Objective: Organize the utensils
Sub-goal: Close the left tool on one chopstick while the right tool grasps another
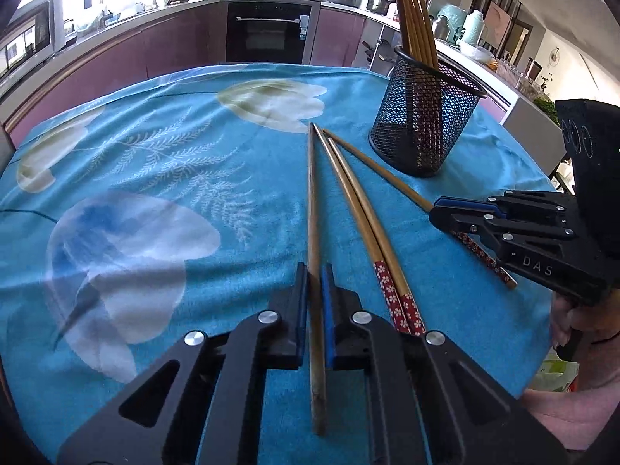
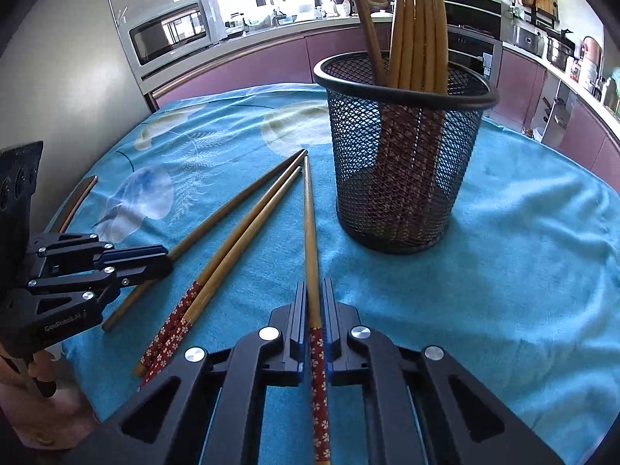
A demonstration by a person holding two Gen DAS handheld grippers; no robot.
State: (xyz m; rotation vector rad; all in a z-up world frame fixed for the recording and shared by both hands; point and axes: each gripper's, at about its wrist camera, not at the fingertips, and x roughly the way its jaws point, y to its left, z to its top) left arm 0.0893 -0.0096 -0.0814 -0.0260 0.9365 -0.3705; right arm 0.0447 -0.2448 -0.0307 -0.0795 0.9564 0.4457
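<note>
Chopsticks fill our tongs: left tongs point(image 1: 314, 294) pinch a plain chopstick point(image 1: 313, 209), right tongs point(image 2: 314, 306) pinch a red-patterned chopstick point(image 2: 312, 232). Two more chopsticks point(image 2: 217, 267) lie between them on the table point(image 2: 503, 252), near our mesh holder point(image 2: 403, 162).

right gripper point(image 1: 436, 215): "DAS" | left gripper point(image 2: 166, 261): "GenRobot.AI"

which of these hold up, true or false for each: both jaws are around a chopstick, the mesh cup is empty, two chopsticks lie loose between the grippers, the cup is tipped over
1. Each gripper has its jaws around a chopstick: true. The left gripper closes on the plain chopstick, the right gripper on the red-patterned chopstick.
2. The mesh cup is empty: false. Several chopsticks stand in it.
3. Two chopsticks lie loose between the grippers: true.
4. The cup is tipped over: false. It stands upright on the blue cloth.
</note>
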